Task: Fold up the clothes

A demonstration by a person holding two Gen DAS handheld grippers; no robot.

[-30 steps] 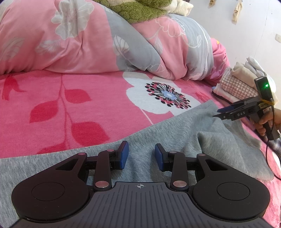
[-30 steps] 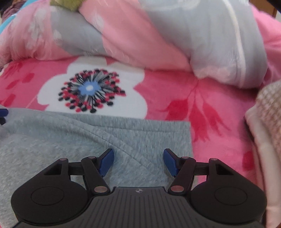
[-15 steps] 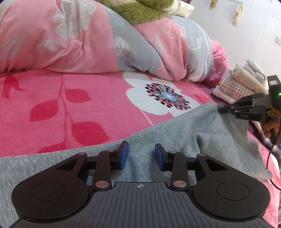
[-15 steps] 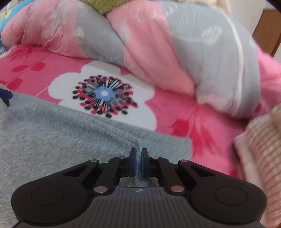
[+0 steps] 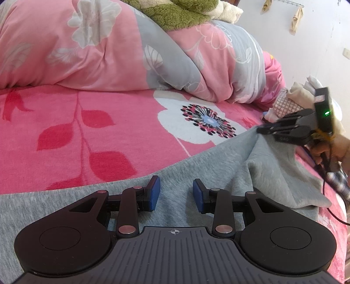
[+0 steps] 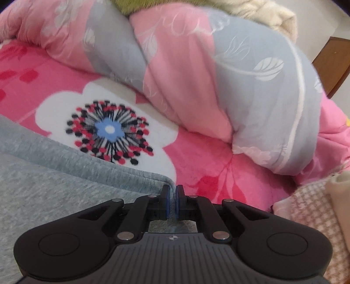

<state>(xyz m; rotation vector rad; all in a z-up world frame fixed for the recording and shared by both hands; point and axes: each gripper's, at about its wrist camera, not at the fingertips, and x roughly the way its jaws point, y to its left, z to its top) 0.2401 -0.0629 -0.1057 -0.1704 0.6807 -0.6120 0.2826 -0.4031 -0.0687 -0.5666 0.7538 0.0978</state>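
A grey garment [image 5: 218, 170] lies spread on the pink flowered bedsheet [image 5: 87, 122]. My left gripper [image 5: 176, 193] hovers over its near part, open, with cloth below the blue pads and nothing pinched between them. At the far right, my right gripper [image 5: 262, 130], held by a hand [image 5: 336, 148], has the garment's corner raised off the bed. In the right wrist view the right gripper [image 6: 172, 196] is shut on that corner of the grey garment [image 6: 54, 174], a thin fold of cloth squeezed between the pads.
A rolled pink and grey duvet [image 5: 109, 54] runs along the back of the bed, with green fleece [image 5: 179, 13] on top. A stack of folded clothes [image 5: 286, 104] sits at the right edge, close beside the right gripper [image 6: 317, 218]. A white wall stands behind it.
The right gripper went from open to shut on the garment's corner, then rolled and lifted the corner off the bed. The left gripper has not moved.
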